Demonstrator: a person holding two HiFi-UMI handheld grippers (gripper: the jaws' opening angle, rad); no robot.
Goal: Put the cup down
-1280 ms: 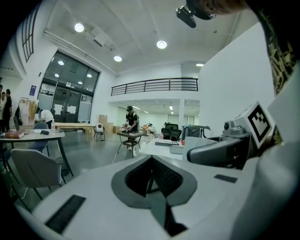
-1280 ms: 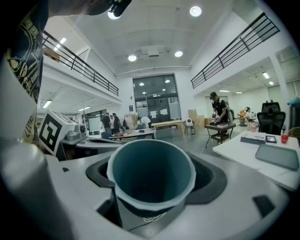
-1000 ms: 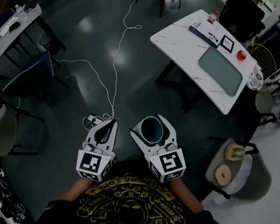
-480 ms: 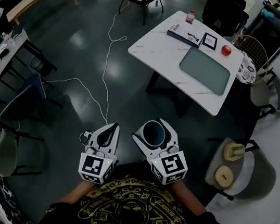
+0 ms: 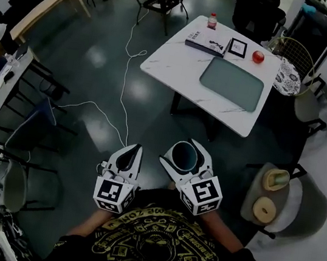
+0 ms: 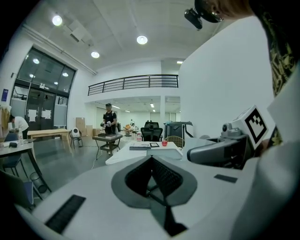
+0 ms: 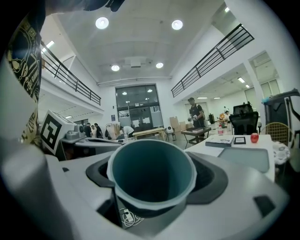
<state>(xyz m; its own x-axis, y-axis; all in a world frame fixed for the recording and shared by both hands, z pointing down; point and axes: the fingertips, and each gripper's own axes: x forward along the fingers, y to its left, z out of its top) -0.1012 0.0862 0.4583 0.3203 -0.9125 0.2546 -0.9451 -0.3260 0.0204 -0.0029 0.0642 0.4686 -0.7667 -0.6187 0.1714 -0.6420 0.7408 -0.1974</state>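
Observation:
A teal cup (image 5: 183, 154) with a pale rim sits upright between the jaws of my right gripper (image 5: 186, 156), which is shut on it; its empty inside (image 7: 152, 172) fills the right gripper view. My left gripper (image 5: 128, 155) hangs beside it, shut with nothing between its jaws (image 6: 151, 161). Both are held close to the person's chest, above the dark floor. The white table (image 5: 174, 64) with a grey-green mat (image 5: 231, 83) stands ahead and a little to the right.
On the table lie a book (image 5: 204, 43), a small bottle (image 5: 212, 21), a framed tablet (image 5: 237, 47) and a red apple (image 5: 258, 57). A white cable (image 5: 125, 84) trails over the floor. Grey chairs (image 5: 281, 204) stand at the right, desks at the left. A person (image 7: 196, 114) stands far off.
The table has drawn nearer and shifted left in the head view as the person walks toward it. Both grippers keep their hold and pose.

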